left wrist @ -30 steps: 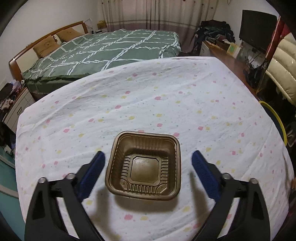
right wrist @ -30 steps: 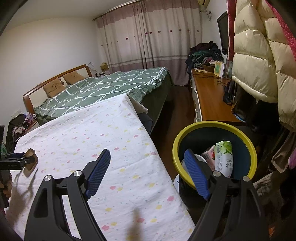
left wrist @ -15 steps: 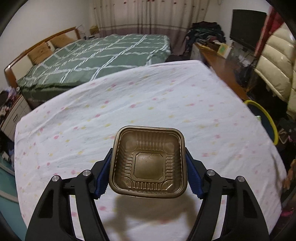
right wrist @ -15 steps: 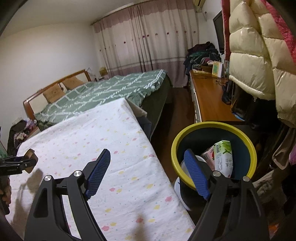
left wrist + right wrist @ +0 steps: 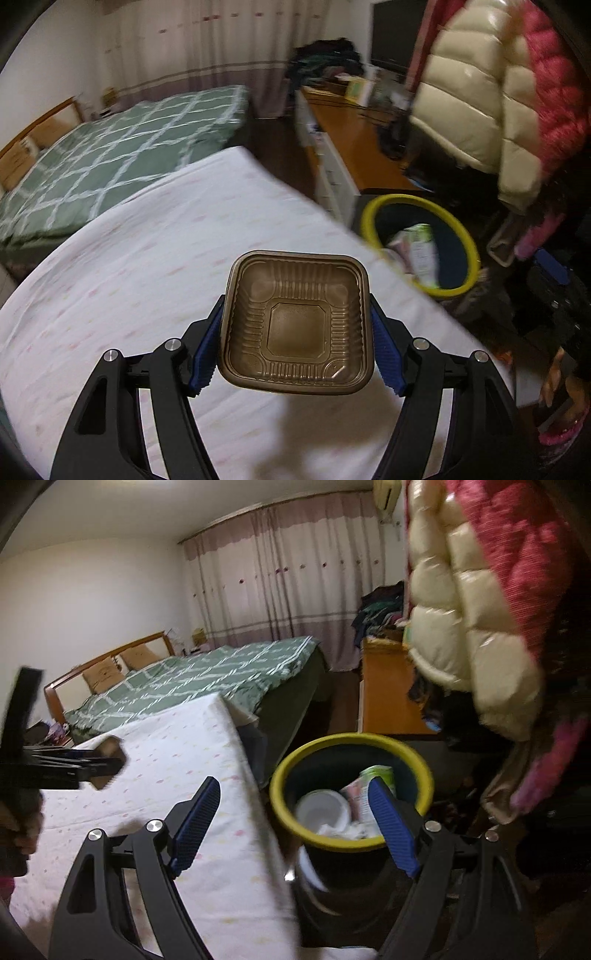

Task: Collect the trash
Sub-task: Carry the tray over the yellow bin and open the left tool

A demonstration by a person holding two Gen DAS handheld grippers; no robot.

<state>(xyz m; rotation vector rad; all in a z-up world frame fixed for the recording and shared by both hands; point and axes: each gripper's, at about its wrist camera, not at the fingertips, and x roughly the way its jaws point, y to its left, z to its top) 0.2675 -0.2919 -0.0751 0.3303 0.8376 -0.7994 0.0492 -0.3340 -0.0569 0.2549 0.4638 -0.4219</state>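
A square brown plastic tray (image 5: 297, 321) hangs above the spotted white sheet (image 5: 140, 266), held by its two sides in my left gripper (image 5: 295, 328), whose blue pads press on it. The same tray (image 5: 109, 762) shows edge-on at the left of the right wrist view, in the left gripper (image 5: 74, 764). A dark bin with a yellow rim (image 5: 371, 218) stands on the floor past the sheet's right edge. My right gripper (image 5: 295, 816) stands open over the sheet's edge and the bin (image 5: 295, 757), with nothing between its fingers.
The bin holds a green-and-white carton (image 5: 376, 773), a white lid (image 5: 323, 810) and crumpled paper. Puffy cream and pink jackets (image 5: 480, 609) hang above the bin. A wooden desk (image 5: 354, 147) and a green checked bed (image 5: 110, 155) lie beyond.
My left gripper closed on the brown tray, lifted it off the sheet and swung right toward the bin. The right gripper shifted right, staying open.
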